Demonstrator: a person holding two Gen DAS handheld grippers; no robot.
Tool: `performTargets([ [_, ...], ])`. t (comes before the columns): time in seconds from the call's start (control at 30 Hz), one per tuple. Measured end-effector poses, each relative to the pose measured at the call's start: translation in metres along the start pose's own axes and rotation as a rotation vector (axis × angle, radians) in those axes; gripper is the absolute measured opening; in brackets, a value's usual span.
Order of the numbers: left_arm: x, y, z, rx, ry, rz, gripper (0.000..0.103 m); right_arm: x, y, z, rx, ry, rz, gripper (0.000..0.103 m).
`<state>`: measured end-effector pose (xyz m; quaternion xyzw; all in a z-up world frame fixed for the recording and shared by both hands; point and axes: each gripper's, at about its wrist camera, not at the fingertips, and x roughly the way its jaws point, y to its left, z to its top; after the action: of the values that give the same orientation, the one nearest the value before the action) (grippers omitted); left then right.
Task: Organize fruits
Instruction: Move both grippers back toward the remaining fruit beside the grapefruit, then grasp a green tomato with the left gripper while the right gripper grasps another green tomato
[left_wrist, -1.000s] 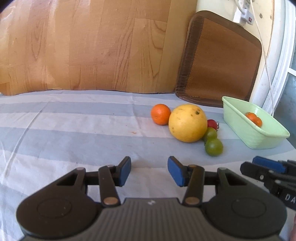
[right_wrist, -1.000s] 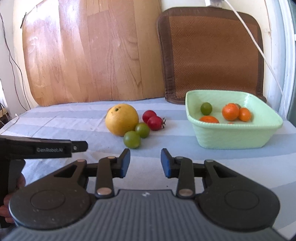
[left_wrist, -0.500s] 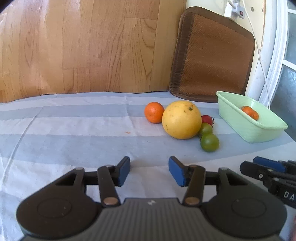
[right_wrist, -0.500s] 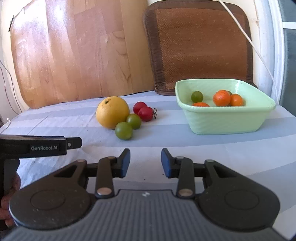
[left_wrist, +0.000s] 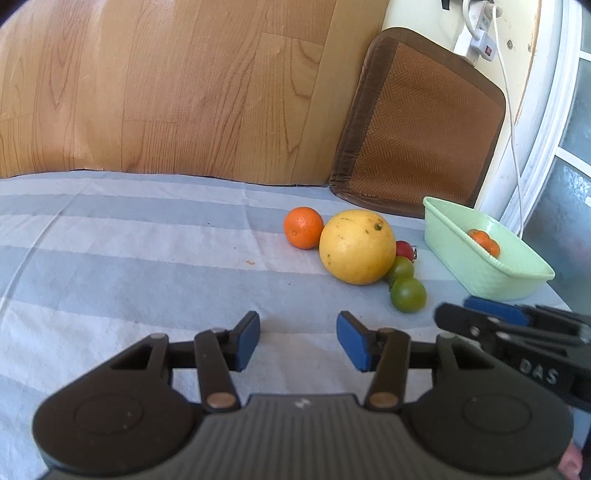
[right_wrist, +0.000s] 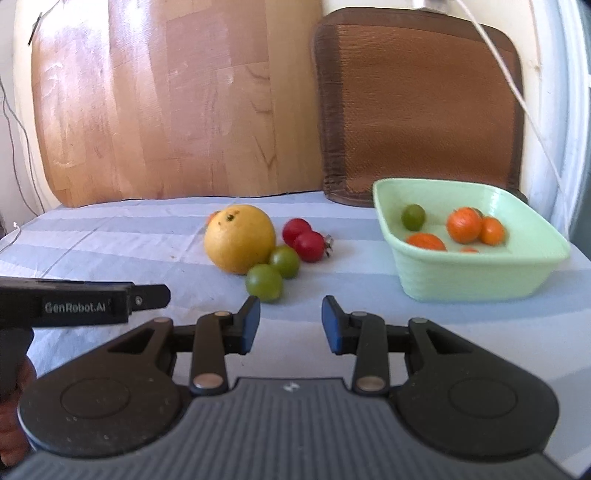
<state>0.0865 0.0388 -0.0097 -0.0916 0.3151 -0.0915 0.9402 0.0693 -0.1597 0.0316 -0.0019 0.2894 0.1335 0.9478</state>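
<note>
A: Comparing views a second apart, what differs?
B: Little; left gripper (left_wrist: 297, 338) and right gripper (right_wrist: 290, 325) keep narrow, empty jaws. Fruits (right_wrist: 264, 282) lie beside the basin (right_wrist: 480, 275); bare striped cloth (left_wrist: 147, 266) lies left.

Right gripper (right_wrist: 290, 325): jaws apart, nothing between them
Cloth (right_wrist: 110, 243): grapefruit (right_wrist: 239, 238), two green fruits (right_wrist: 264, 283), two red tomatoes (right_wrist: 309, 246) clustered
Basin (right_wrist: 480, 280): oranges (right_wrist: 464, 224), one green fruit
Left gripper (right_wrist: 147, 297): left edge
</note>
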Motion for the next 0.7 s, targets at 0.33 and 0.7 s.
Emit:
performTargets([
  [0.33,-0.002,-0.025,-0.001,0.113,-0.029,-0.048,0.048,0.024,-0.022,0.030,0.093,0.016,0.033,0.039],
  [0.7,0.046,-0.081,0.016,0.226,0.038,-0.093,0.047,-0.020,-0.049,0.025,0.102,-0.109,0.018,0.037],
])
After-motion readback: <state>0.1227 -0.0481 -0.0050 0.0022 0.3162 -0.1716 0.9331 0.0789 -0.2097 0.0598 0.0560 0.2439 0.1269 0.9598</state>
